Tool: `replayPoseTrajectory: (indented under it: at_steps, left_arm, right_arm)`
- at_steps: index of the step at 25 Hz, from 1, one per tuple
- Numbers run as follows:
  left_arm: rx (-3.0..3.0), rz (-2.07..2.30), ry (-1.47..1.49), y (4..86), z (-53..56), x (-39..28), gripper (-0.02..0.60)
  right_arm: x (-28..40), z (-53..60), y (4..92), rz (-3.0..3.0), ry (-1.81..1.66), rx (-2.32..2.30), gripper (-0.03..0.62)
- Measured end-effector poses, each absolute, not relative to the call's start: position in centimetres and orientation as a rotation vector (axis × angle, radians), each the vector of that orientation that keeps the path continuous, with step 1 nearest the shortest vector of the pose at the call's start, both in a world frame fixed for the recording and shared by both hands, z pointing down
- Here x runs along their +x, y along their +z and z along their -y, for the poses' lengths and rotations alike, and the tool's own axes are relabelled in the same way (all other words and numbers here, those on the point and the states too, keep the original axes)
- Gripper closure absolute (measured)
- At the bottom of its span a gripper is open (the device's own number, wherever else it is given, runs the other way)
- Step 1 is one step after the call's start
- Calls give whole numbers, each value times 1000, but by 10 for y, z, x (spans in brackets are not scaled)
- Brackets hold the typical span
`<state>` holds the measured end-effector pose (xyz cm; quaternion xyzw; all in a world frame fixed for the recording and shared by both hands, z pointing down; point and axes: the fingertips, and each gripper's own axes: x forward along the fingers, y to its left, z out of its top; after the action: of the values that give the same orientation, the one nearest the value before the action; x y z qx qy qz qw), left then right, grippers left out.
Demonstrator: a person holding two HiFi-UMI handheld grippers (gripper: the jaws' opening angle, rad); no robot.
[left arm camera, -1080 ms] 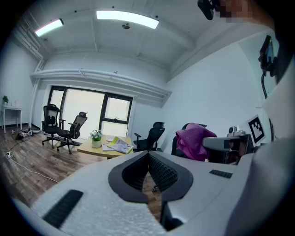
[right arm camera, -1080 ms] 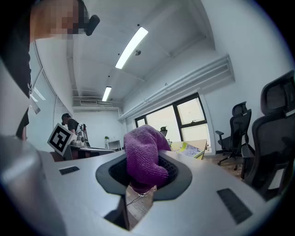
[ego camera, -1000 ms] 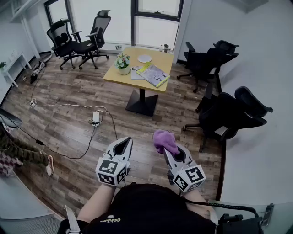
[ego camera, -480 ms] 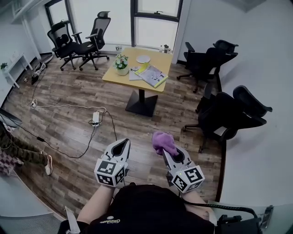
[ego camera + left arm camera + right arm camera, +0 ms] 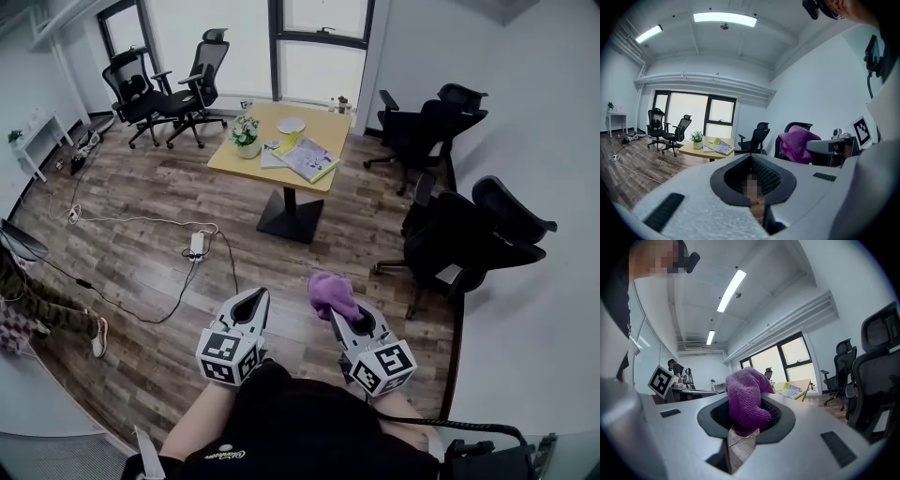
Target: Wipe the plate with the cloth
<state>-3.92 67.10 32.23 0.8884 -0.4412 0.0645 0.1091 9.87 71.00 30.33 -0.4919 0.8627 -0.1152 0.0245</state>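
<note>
Still carrying the purple cloth (image 5: 330,291) clamped in the right gripper (image 5: 337,313), keeping the left gripper (image 5: 253,296) closed on nothing, and standing hardly nearer than a second ago to the desk (image 5: 246,161) bearing the white plate (image 5: 292,125) at its far edge, so wiping yet to start

No lettering is legible anywhere (the white logo (image 5: 223,453) on the person's shirt (image 5: 309,417) is too blurred).

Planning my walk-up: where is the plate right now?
In the head view, the plate sits on the wooden table across the room, near its window-side edge, right of the flower pot and just beyond the magazines.
</note>
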Motion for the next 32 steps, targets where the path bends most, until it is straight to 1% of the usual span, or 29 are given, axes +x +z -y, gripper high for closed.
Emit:
replayPoseTrajectory:
  at_steps: [7,13,22,32]
  left_arm:
    - [2600,1322,178,325,-652,-39,574]
    - [2597,1304,177,328,-613,-38,574]
    - [2612,1245,184,324,-515,-49,574]
    - [2647,1166,197,323,-392,-95,574]
  right_arm:
    - [99,-692,305,-2705,-326,-1509,505]
    - [100,-653,309,-2700,-340,-1526,505]
    - [82,-561,309,-2685,-387,-1555,503]
    - [34,-441,303,-2647,-370,-1623,503]
